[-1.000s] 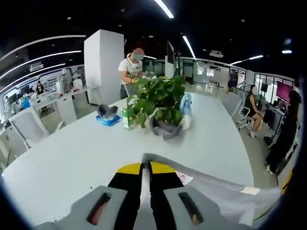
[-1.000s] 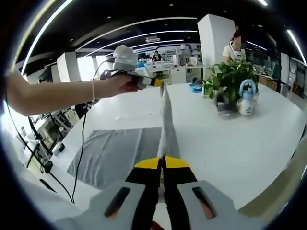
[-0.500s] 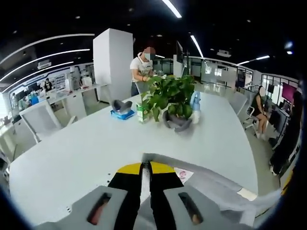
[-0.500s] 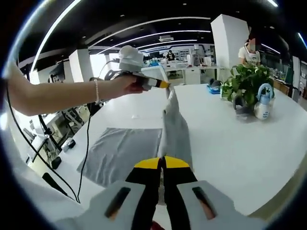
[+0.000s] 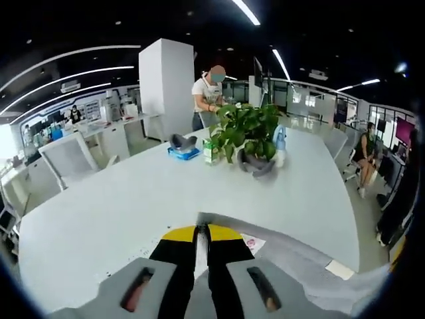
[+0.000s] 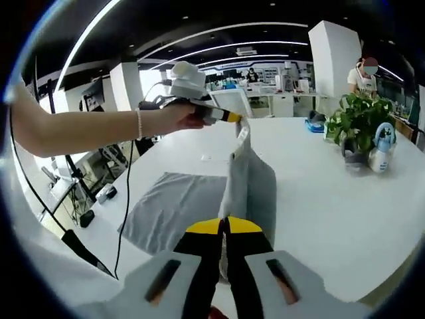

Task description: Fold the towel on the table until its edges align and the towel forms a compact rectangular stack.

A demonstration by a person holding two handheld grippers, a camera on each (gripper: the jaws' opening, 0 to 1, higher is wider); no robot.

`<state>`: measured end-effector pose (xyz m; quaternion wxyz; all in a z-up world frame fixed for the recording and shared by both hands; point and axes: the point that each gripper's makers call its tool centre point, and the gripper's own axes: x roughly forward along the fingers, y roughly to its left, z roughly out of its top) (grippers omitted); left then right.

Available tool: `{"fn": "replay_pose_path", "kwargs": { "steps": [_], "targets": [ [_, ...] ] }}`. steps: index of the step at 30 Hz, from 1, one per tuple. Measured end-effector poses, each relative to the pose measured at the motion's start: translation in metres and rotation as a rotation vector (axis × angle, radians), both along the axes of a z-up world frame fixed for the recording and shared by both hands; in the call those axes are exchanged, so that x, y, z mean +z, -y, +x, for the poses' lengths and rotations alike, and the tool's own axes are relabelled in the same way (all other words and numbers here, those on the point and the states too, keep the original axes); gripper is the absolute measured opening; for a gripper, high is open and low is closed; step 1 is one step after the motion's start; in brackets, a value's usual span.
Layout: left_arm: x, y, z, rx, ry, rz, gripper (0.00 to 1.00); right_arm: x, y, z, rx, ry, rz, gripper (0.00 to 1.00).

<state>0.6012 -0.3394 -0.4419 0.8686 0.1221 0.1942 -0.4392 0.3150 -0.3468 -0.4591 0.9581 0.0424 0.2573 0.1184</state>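
Right gripper view, left side: a hand (image 6: 174,117) holds the left gripper (image 6: 234,119) out over the white worktop (image 6: 332,199), its yellow-tipped jaws pinched on one corner of the grey towel (image 6: 192,206). The towel's lower part lies flat on the worktop at left of centre; its near edge rises in a taut ridge from that corner down to the right gripper (image 6: 224,227), whose black and yellow jaws are pressed together on the cloth. A black cable (image 6: 123,199) hangs from the hand past the worktop's edge. Far right: a potted plant (image 6: 359,123) with a spray bottle (image 6: 380,149) just beside it, both well apart from the towel; a person (image 6: 364,76) stands behind them. Left gripper view: office chair (image 5: 63,156) at left beyond the worktop (image 5: 119,206). At centre bottom the left gripper (image 5: 202,234) is clamped on the towel (image 5: 292,256), which stretches away rightward along the worktop's edge. Farther back on the worktop, a blue tray (image 5: 183,151) holding a dark object, a small carton (image 5: 212,151), then the plant (image 5: 249,126) and spray bottle (image 5: 279,143).
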Motion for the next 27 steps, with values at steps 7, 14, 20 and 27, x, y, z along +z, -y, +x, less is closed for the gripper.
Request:
{"fn": "replay_pose_path", "kwargs": {
  "steps": [7,14,20,27],
  "targets": [
    [0.001,-0.025,0.004,0.031,0.0,-0.004,0.05,0.001,-0.021,0.001,0.054,0.004,-0.005,0.0],
    [-0.001,-0.049,0.005,0.063,0.004,-0.007,0.05,0.003,-0.037,0.008,0.094,0.021,-0.017,0.0],
    [-0.001,-0.067,0.003,0.08,0.01,-0.014,0.05,0.005,-0.054,0.011,0.132,0.028,-0.022,0.0],
    [-0.006,-0.079,0.003,0.091,0.009,-0.016,0.05,0.004,-0.074,0.007,0.192,0.033,-0.047,0.0]
  ]
}}
